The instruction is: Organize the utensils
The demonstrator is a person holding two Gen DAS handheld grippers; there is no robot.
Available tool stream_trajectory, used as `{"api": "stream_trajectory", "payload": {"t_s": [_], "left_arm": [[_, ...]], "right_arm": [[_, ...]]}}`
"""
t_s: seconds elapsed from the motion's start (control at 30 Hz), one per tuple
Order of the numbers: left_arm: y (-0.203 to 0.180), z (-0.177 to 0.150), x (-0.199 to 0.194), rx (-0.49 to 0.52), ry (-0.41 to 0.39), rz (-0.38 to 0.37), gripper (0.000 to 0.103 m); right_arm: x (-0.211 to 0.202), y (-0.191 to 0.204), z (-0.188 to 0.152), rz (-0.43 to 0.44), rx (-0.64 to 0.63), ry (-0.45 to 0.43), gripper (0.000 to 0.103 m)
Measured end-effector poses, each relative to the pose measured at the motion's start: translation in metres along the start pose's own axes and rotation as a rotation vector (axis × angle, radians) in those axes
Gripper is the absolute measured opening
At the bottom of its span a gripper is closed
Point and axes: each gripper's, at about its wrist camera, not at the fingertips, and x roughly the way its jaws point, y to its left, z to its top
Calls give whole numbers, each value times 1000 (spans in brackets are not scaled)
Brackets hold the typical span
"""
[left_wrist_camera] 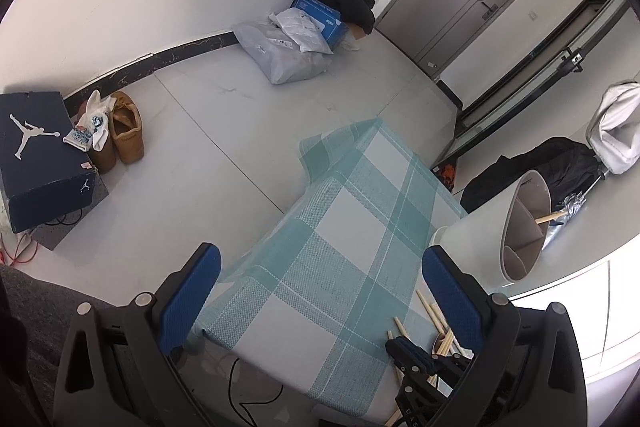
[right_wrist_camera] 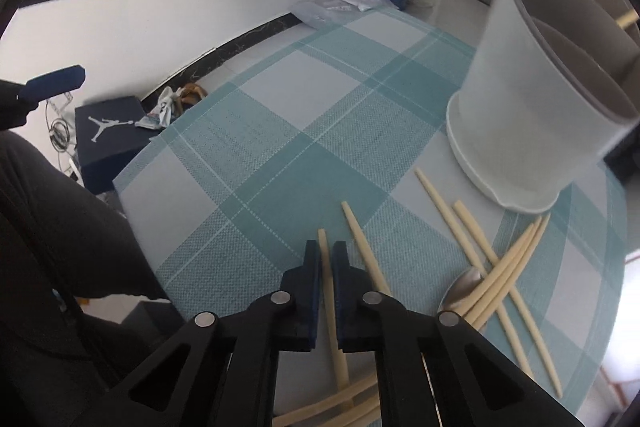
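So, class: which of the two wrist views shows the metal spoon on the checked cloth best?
The right wrist view. There the spoon shows its shiny bowl on the cloth, though chopsticks lie across it. In the left wrist view only a sliver of it peeks out between chopsticks and that gripper's right-hand finger.

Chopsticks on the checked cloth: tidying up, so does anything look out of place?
Yes. The chopsticks lie scattered and crossed on the cloth, some over a spoon, beside the holder. The right claw grips one chopstick.
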Motion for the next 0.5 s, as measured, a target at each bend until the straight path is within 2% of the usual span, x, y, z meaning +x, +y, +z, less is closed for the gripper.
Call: {"api": "stream_trajectory", "payload": {"t_s": [0.2,0.33,0.5], "left_arm": [[0,-1,0,2,2,8,99],[1,-1,-1,0,-8,17,99],[-2,-3,1,16,-8,32,99]], "right_arm": [[-2,-12,10,31,45,-40,4],[-17,-22,22,77,129,-139,4],[-44,-35,33,85,200,-267,4]]}}
